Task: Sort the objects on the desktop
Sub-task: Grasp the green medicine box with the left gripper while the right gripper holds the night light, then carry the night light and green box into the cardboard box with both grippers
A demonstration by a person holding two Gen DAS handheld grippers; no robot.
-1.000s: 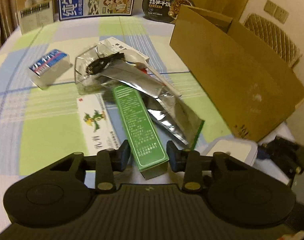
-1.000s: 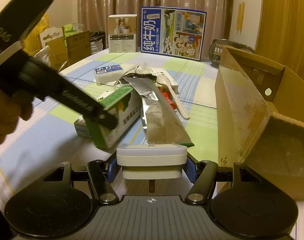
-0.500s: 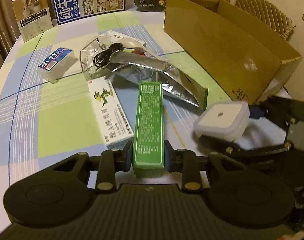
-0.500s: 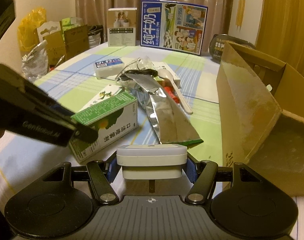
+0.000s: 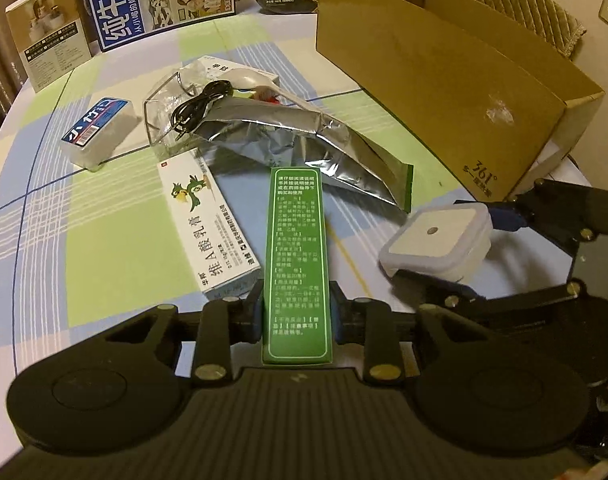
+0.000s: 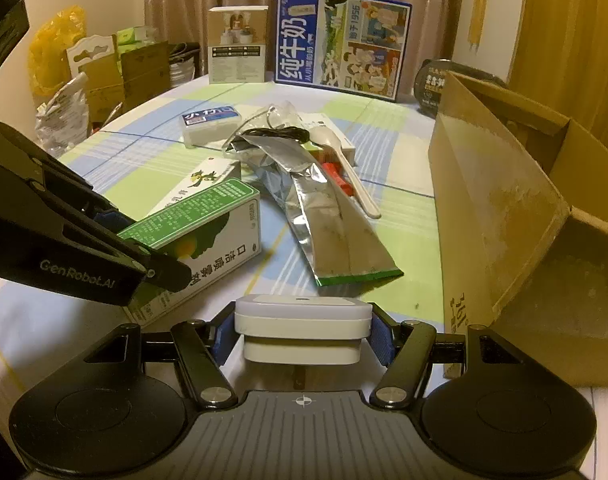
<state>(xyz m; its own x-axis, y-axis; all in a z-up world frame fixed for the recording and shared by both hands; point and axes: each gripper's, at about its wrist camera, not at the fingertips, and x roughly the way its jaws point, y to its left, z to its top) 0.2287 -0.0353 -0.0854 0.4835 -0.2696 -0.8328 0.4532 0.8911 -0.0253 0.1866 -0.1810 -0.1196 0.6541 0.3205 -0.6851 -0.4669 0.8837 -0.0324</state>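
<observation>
My left tongs (image 5: 296, 312) pinch the green box (image 5: 297, 256) near its rear end; most of its length projects forward toward 12 o'clock, clear of the counter (image 5: 104, 248). My right tongs (image 6: 303, 334) pinch the white case (image 6: 303, 324) by its sides. The carton (image 5: 444, 80) stands open at 1 o'clock from the left tongs.

Hazards, as I judge them:
- The green box is gripped far from its middle. A quick swing could pivot it downward or slip it out.
- Both loads sit close together; moving both toward the carton at once risks collision.
- The foil pouch (image 5: 304, 140) lies between; a low pass could drag it.
</observation>
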